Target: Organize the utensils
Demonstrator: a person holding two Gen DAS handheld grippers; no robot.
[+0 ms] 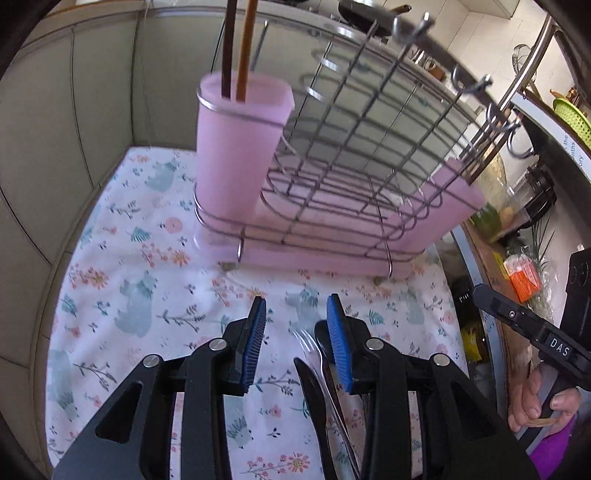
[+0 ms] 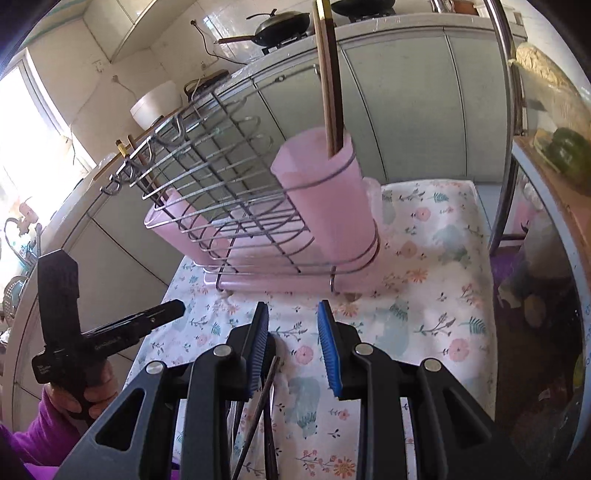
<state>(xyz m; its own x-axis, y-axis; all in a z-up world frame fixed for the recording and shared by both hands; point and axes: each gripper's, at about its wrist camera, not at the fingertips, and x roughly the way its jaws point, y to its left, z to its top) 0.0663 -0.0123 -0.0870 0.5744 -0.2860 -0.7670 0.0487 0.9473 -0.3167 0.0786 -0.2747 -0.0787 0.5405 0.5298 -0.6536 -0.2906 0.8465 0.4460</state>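
A wire rack (image 1: 354, 147) (image 2: 221, 206) with a pink base stands on the floral cloth. Its pink cup (image 1: 236, 147) (image 2: 325, 199) holds two chopsticks (image 1: 238, 48) (image 2: 330, 81). My left gripper (image 1: 297, 321) is open and empty, hovering short of the rack. Beneath its right finger lie a black spoon, a black knife and a clear fork (image 1: 314, 365). My right gripper (image 2: 291, 328) is open and empty, also short of the rack. Dark chopsticks (image 2: 266, 391) lie on the cloth beneath its left finger. The right gripper shows at the left wrist view's right edge (image 1: 532, 332); the left one shows at left in the right wrist view (image 2: 122, 328).
The floral cloth (image 1: 122, 280) (image 2: 436, 295) covers the table, backed by grey-green cabinet panels (image 1: 74, 110). A second pink cup (image 2: 173, 229) sits at the rack's other end. Cluttered shelves stand beside the table (image 1: 517, 266). A wok (image 2: 284, 22) sits on the far counter.
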